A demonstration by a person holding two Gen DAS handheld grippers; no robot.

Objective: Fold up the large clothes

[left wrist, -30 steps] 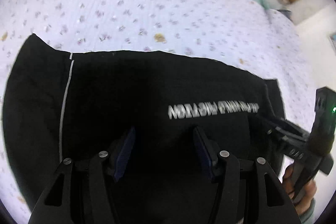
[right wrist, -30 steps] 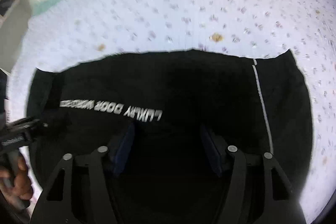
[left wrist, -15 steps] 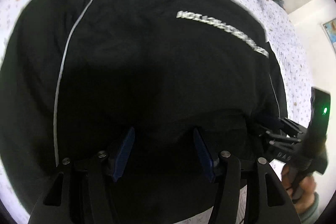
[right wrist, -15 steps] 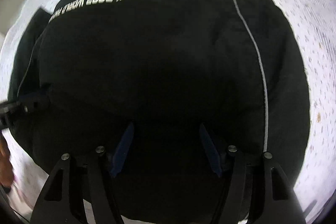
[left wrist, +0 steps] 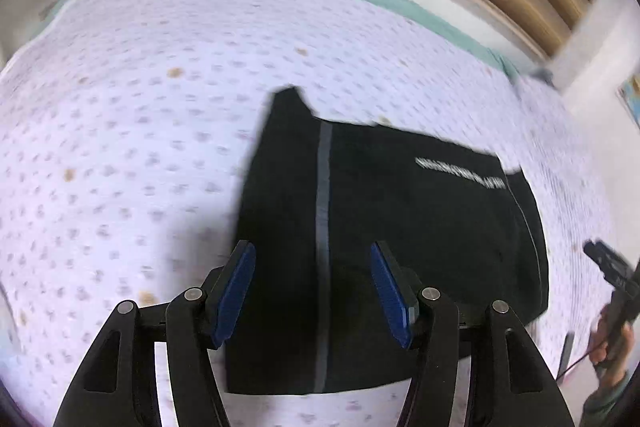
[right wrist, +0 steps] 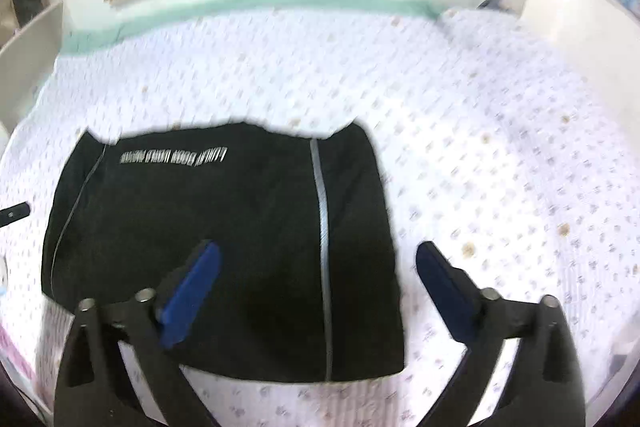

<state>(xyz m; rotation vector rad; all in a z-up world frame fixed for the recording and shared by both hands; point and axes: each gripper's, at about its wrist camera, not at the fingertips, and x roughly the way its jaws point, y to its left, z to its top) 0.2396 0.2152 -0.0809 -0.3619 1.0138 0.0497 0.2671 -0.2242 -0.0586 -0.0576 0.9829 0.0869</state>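
The bed with the white, purple-dotted sheet carries the black garment with grey piping and white lettering, which lies flat as a folded rectangle near the sheet's front edge. You look to be between folds: next you need to pick two edges or corners and bring them across, keeping the layers aligned. Your left hand-held gripper hovers over the garment's left part, jaws apart, empty. Your right hand-held gripper hangs over its right edge, spread wide, gripping nothing.
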